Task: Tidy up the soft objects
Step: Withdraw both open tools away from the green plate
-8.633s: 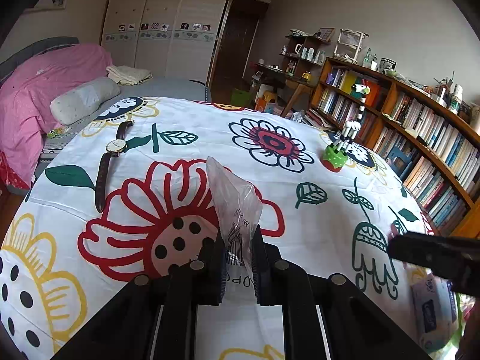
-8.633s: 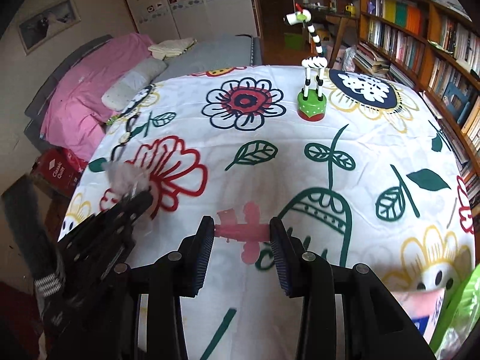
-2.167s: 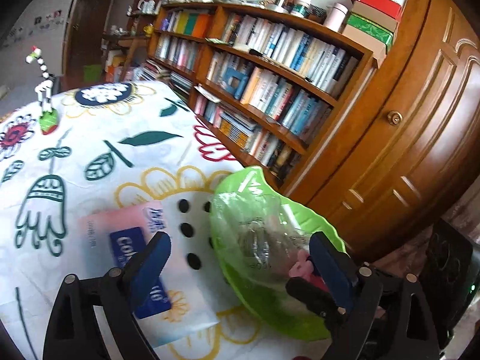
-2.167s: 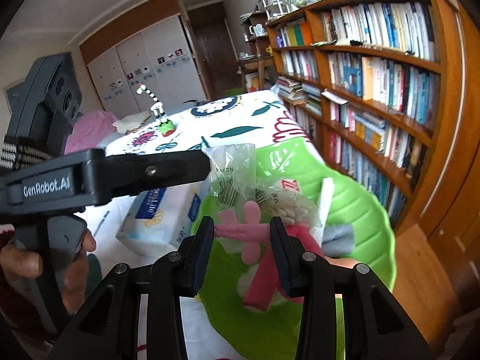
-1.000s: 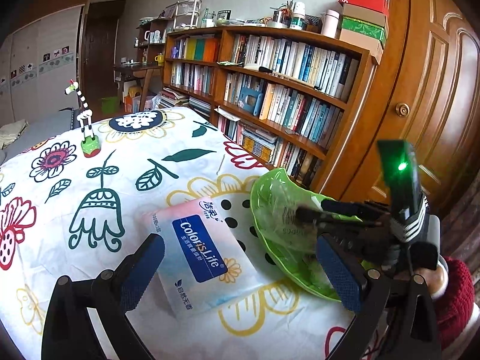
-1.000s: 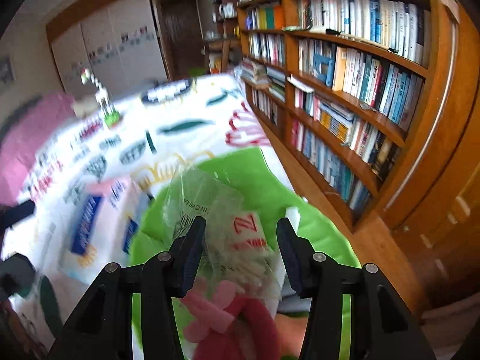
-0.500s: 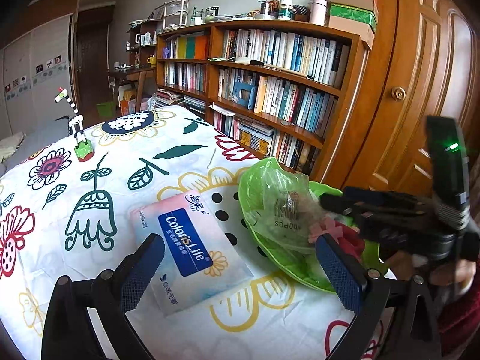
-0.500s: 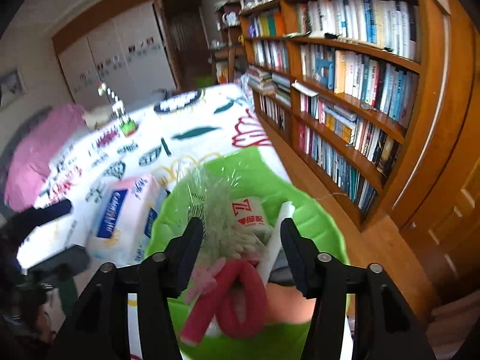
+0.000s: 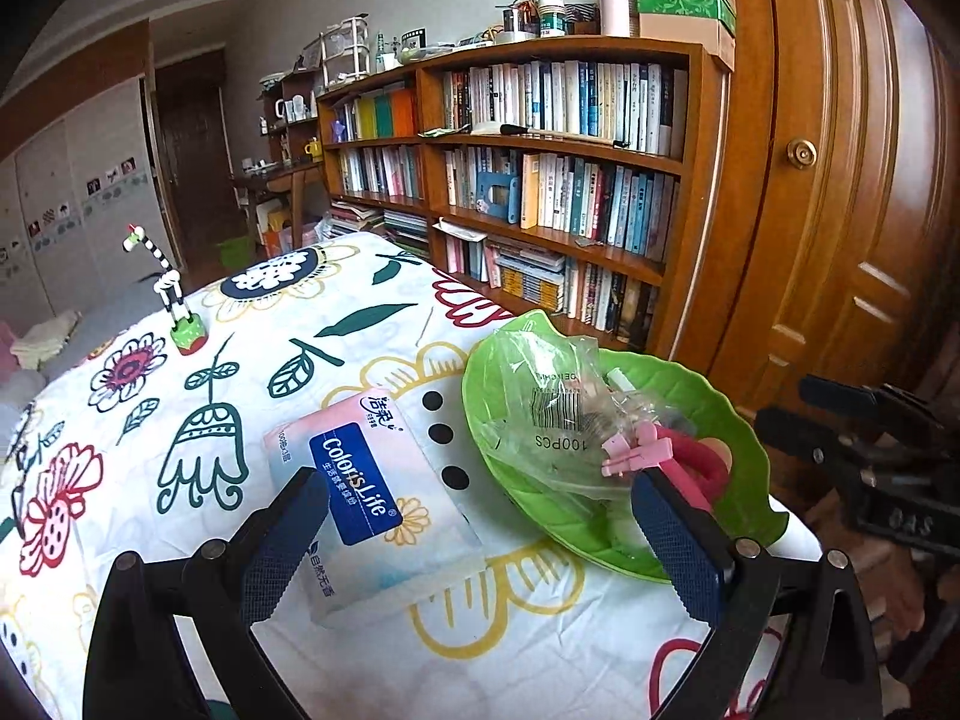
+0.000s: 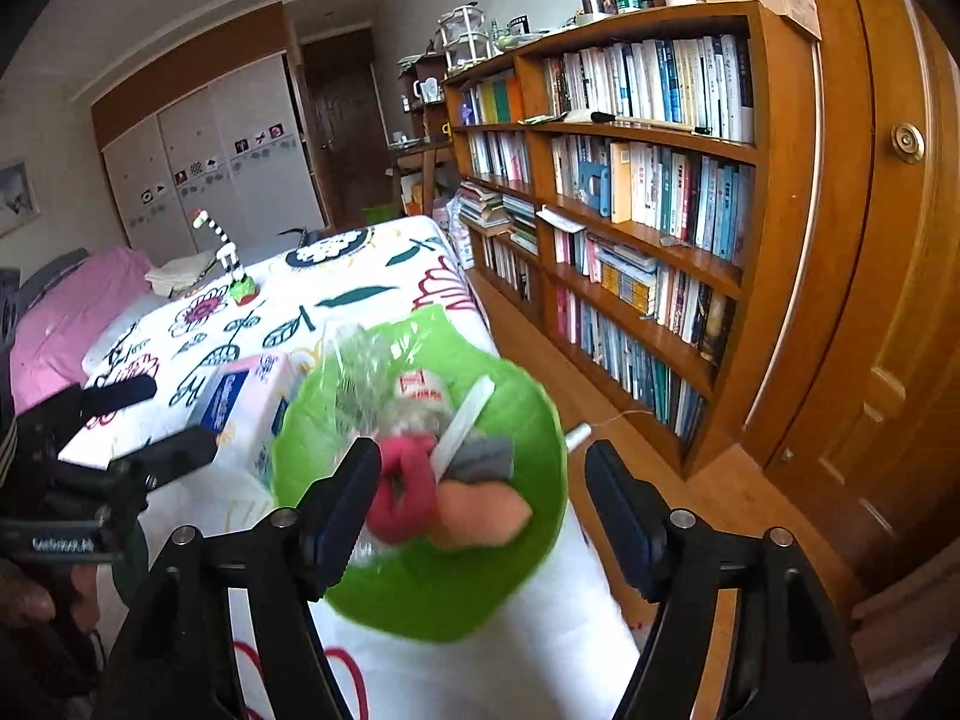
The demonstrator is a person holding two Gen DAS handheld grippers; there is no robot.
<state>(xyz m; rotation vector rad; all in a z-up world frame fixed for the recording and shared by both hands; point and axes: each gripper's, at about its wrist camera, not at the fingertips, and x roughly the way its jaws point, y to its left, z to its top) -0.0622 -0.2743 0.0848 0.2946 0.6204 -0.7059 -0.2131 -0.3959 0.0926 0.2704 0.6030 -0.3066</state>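
1. A floral tablecloth (image 9: 180,420) covers the table, beside a bookshelf (image 9: 540,180).
2. The tissue pack (image 9: 366,492) lies at twelve o'clock from the left gripper (image 9: 480,540), nearer it, long axis pointing away.
3. It looks pink, blue-labelled, soft.
4. Both grippers stand released; the right gripper (image 10: 483,510) has just been opening, empty, above the green bowl (image 10: 420,588).

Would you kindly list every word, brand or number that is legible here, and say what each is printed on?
"ColorisLife": blue label on the tissue pack.
"100PCS": upside down on the clear plastic bag in the green bowl.
The Chinese characters on the pack, the bag's other print, the book spines and the lettering on both grippers are too small or blurred.
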